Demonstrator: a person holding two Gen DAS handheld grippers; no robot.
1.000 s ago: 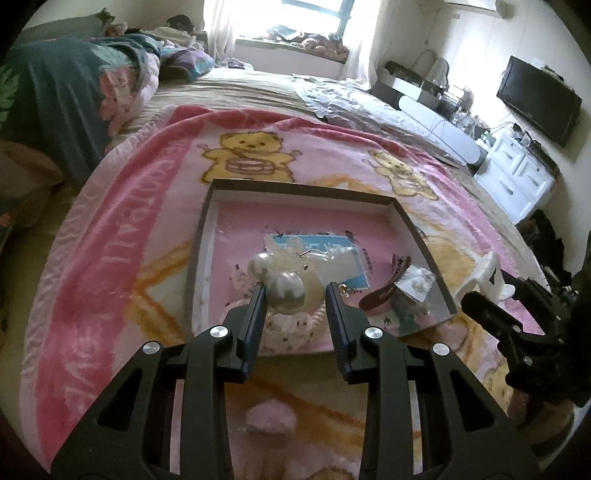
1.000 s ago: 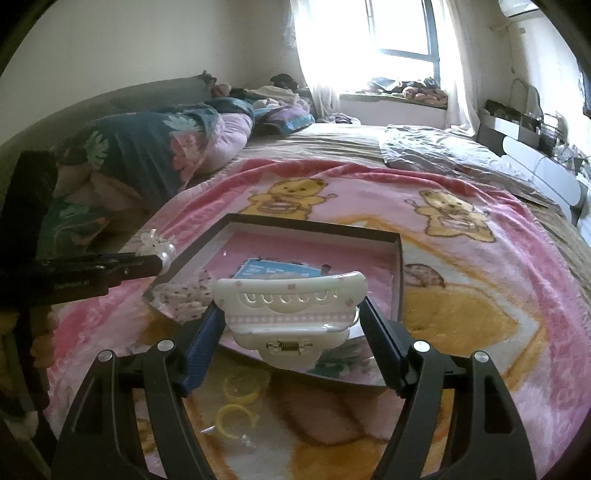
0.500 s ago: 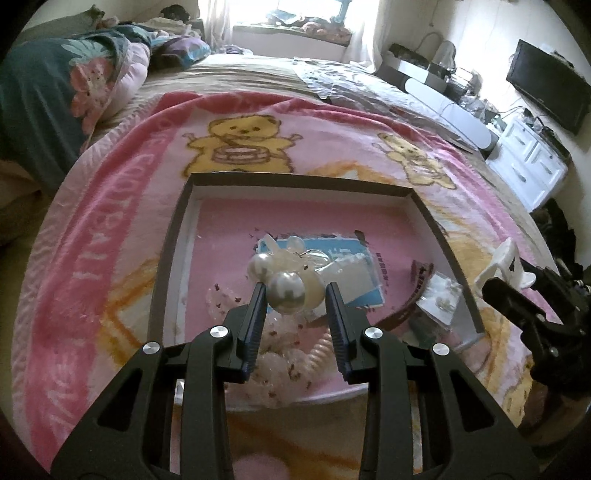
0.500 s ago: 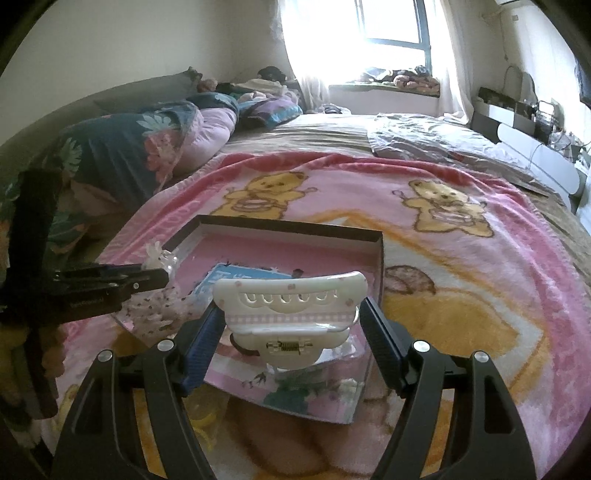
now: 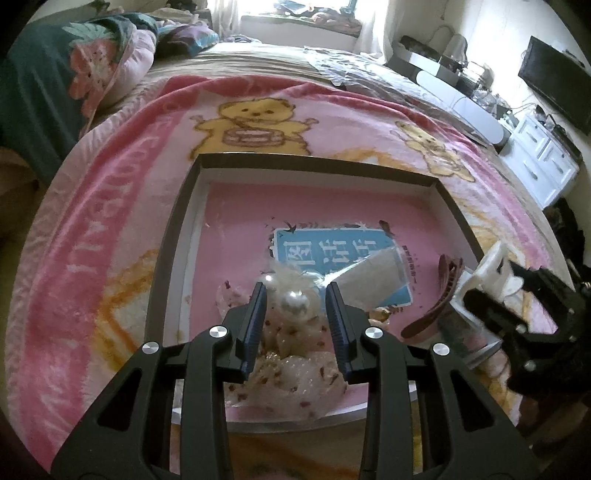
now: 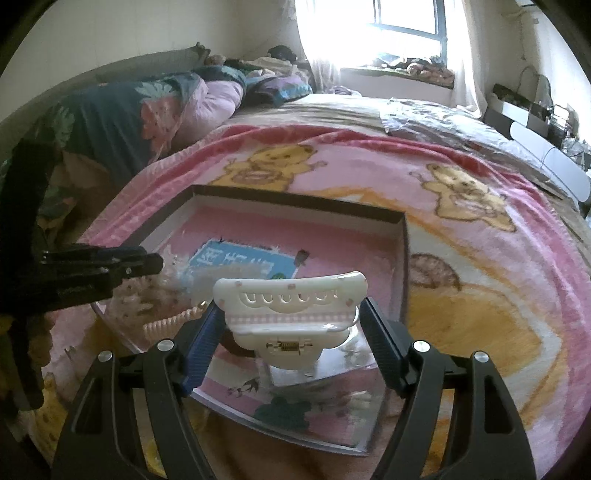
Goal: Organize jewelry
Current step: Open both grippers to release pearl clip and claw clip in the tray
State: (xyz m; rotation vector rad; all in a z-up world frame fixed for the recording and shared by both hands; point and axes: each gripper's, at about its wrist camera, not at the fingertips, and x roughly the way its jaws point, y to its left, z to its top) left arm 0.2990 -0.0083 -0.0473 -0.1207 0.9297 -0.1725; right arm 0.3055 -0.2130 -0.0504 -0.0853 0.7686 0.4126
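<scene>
While the left gripper (image 5: 295, 295) is clamped on a pearl hair ornament (image 5: 294, 303) with a gauzy bow, the right gripper (image 6: 291, 325) is closed on a white claw clip (image 6: 291, 314) – gripped at its two ends. Both pieces are held just above a shallow box (image 5: 314, 162) with a pink floor and a dark rim, where a speckled scrunchie (image 5: 295, 365), a brown clip (image 5: 439, 299) and a blue label (image 5: 332, 251) are seen. Under the box a pink bear blanket (image 5: 110, 221) is spread over a bed – a window (image 6: 406, 22) is seen beyond.
</scene>
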